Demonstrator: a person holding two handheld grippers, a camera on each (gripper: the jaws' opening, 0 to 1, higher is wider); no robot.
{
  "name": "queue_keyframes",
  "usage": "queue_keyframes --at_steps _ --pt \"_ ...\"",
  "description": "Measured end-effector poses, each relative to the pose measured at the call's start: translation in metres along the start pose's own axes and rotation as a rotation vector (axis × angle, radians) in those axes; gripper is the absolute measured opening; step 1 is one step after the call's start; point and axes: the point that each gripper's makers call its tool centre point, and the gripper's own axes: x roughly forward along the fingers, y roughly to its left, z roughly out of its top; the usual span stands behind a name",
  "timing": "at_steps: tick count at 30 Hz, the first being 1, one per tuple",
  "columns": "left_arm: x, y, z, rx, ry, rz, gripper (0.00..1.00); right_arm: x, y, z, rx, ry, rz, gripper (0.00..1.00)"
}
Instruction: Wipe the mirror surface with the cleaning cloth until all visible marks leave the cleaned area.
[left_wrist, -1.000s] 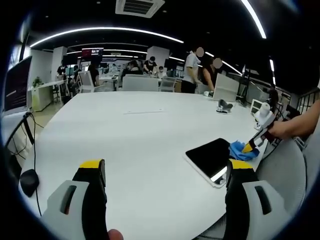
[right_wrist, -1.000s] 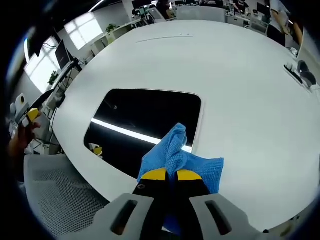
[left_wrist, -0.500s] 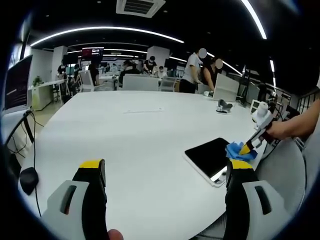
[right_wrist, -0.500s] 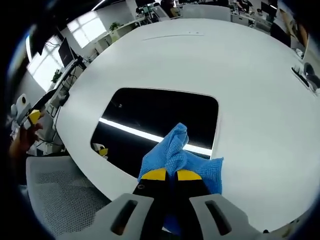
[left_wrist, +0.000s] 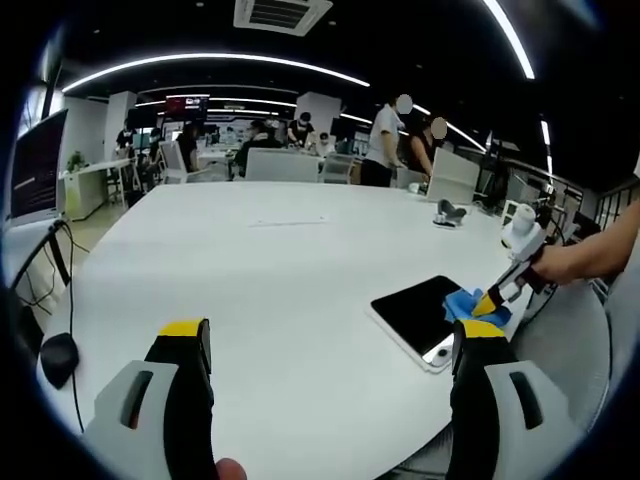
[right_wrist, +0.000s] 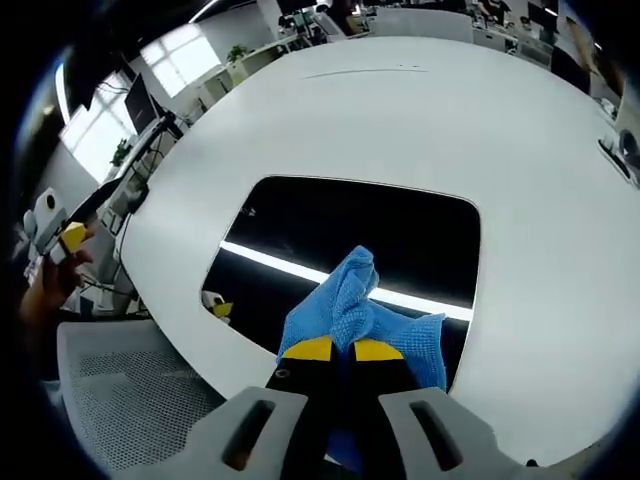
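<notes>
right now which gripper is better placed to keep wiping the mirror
Right. The right gripper is shut on the blue cloth over the mirror. The left gripper is open, holding nothing, back from it.

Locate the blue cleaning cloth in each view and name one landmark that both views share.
Left gripper view: the blue cleaning cloth lies right of centre, on the mirror's far right edge, pinched by the right gripper.
Right gripper view: it sits low at centre, bunched just above that gripper's shut jaws, over the mirror.
Shared landmark: the dark mirror on the white table.
</notes>
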Motion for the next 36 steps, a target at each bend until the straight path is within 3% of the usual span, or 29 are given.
queue_keyframes --at_steps 21,26,36 --pt "0.002 -0.007 0.000 0.008 0.009 -0.020 0.99 0.016 0.036 0.013 -0.036 0.002 0.031 0.00" --pt "0.002 -0.008 0.000 0.025 0.022 -0.030 0.99 0.021 0.045 0.016 -0.098 0.009 0.027 0.00" --pt "0.005 -0.005 0.000 0.027 0.032 -0.028 0.99 0.030 0.068 0.023 -0.116 0.013 0.049 0.00"
